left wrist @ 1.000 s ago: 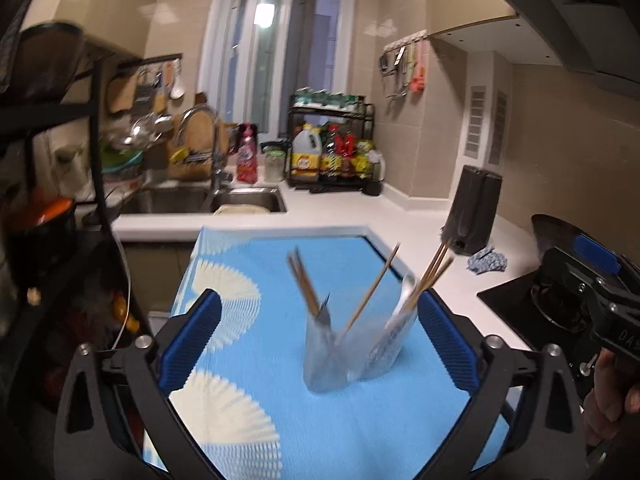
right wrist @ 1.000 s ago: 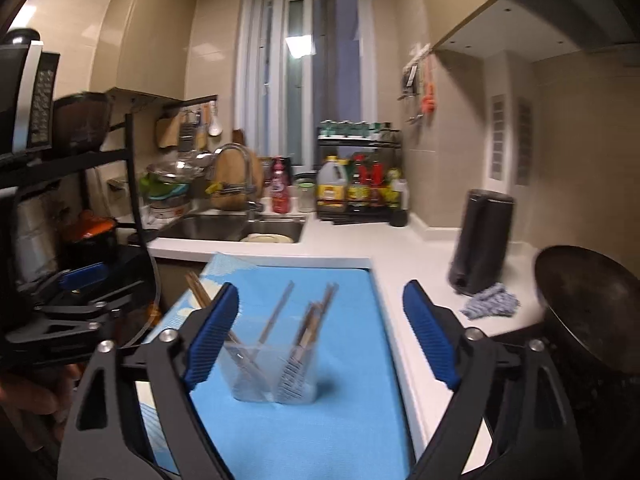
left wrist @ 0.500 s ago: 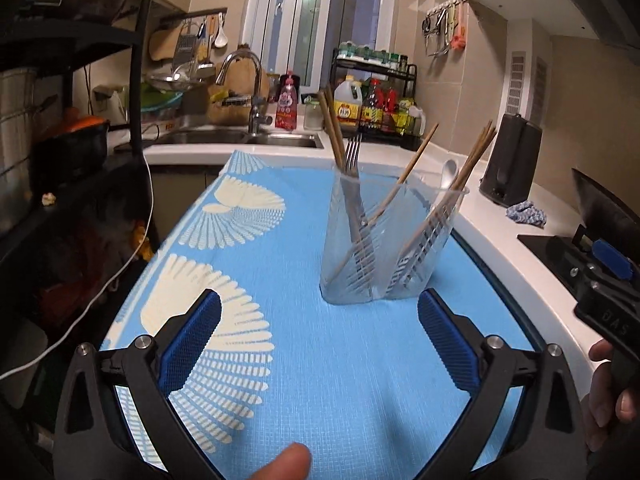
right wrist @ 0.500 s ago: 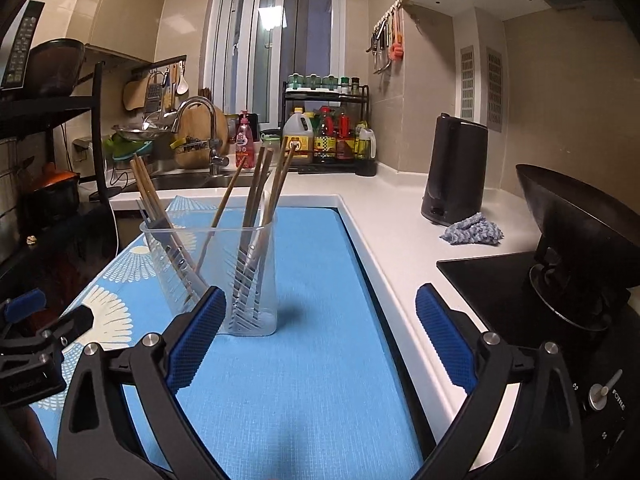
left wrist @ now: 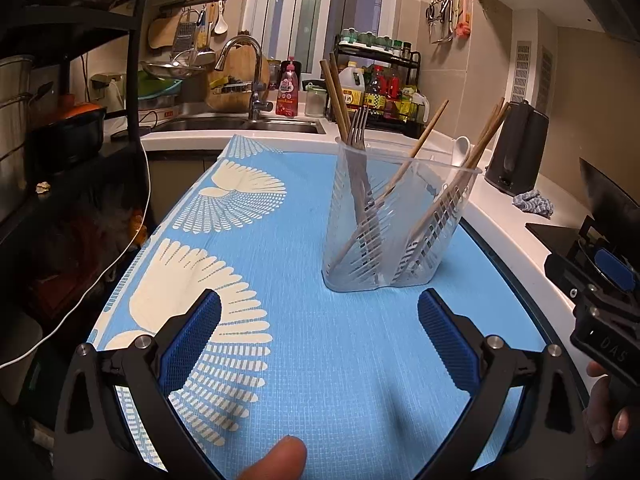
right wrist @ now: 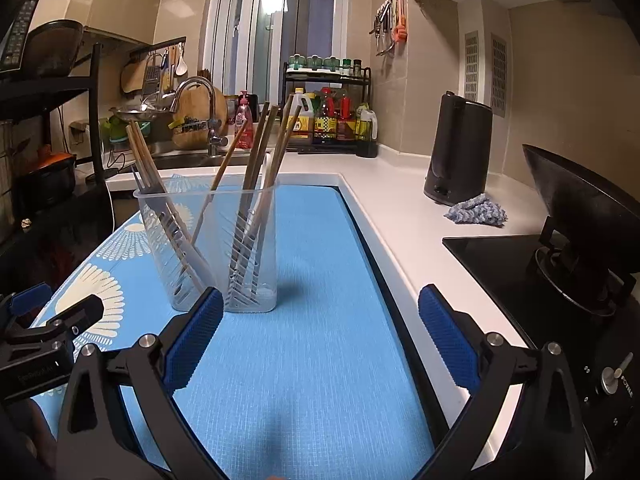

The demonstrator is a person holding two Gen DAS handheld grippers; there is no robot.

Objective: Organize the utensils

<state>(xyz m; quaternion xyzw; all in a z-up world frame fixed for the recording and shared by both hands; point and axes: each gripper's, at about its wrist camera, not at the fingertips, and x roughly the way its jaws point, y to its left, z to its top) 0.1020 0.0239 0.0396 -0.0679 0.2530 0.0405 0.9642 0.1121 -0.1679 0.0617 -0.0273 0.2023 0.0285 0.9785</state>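
Note:
A clear plastic utensil holder (left wrist: 394, 224) stands upright on the blue patterned mat (left wrist: 280, 340). It holds wooden chopsticks (left wrist: 336, 92), a metal fork (left wrist: 358, 128) and a white spoon (left wrist: 460, 150). My left gripper (left wrist: 318, 332) is open and empty, low over the mat, just short of the holder. In the right wrist view the holder (right wrist: 208, 248) sits ahead and left of my right gripper (right wrist: 320, 332), which is open and empty. The left gripper's body shows at that view's left edge.
A white counter (right wrist: 400, 208) borders the mat on the right, with a black kettle (right wrist: 458, 152), a blue cloth (right wrist: 476, 210) and a black cooktop with a wok (right wrist: 580, 216). A sink and faucet (left wrist: 248, 80) lie behind. A black shelf rack (left wrist: 80, 80) stands left.
Both grippers have come down from above to just over the mat, and the holder now looms closer in both views. Both stay open and empty.

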